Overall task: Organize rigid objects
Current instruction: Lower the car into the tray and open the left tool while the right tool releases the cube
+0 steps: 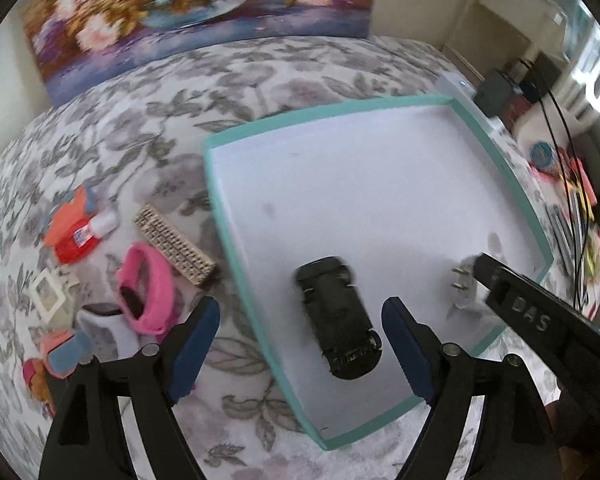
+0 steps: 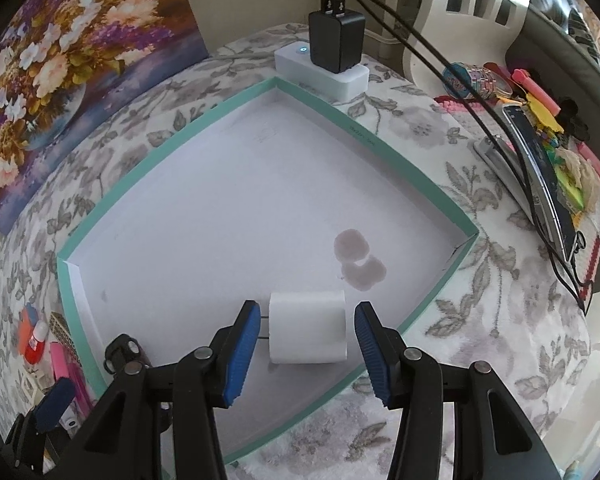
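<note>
left side of the desk [image 1: 260, 80], on the floral cloth: loose pile not yet sorted. red/orange glue bottle [image 1: 78, 232], perforated beige block [image 1: 174, 242], pink band [image 1: 146, 286], small white frame [image 1: 48, 294], a few blurred bits nearer the camera that i can't identify. all outside the tray.

left tool [image 1: 300, 344]: released, jaws spread wide, nothing between them. hovers over the near-left edge of the teal-rimmed tray [image 1: 216, 216]. black toy car [image 1: 338, 316] lies on the white tray floor in line with the gap between the fingers, touching neither. looks dropped off there, tool clear above it.

centre: tray is the collection bin, floor mostly bare, a faint stain toward the right corner.

right tool [image 2: 306, 354]: also released, blue pads either side of the white plug adapter [image 2: 308, 326] with visible gaps on both sides, no contact. adapter lies on its side near the tray's near-right edge, prongs pointing left. pose reads as just set down or about to be gripped, can't tell which.

judgement: two rigid items in the tray, several left on the cloth. next sensible move is left tool going to the pile; the pink band looks soft, probably skip it.

right, off-tray: white power block with black charger [image 2: 336, 46] plugged in, cables, colourful clutter. not task items.
</note>
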